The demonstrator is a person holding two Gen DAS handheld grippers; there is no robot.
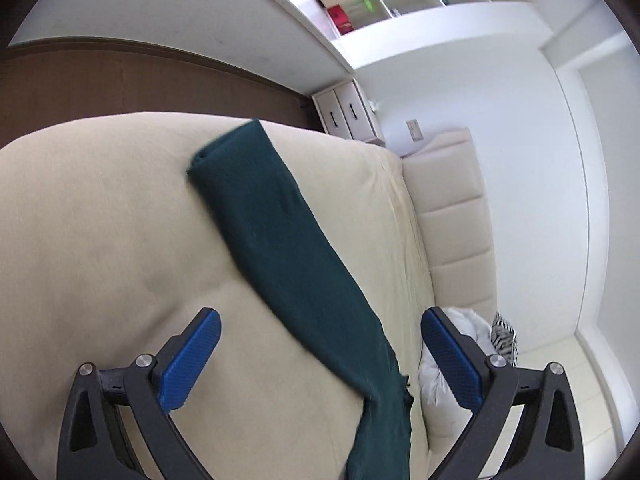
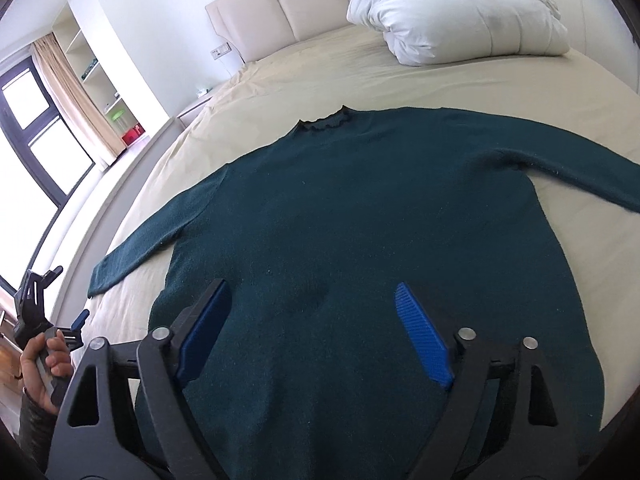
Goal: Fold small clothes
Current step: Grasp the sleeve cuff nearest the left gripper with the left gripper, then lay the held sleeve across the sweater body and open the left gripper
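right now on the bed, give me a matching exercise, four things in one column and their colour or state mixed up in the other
Things:
1. sweater
2. duvet
3. right gripper
4. bed sheet

States:
A. beige, stretched over the mattress
B. open, above the sweater's lower half
C. dark green, laid flat with both sleeves spread out
D. white, bundled near the headboard

Pairs: 1-C, 2-D, 3-B, 4-A
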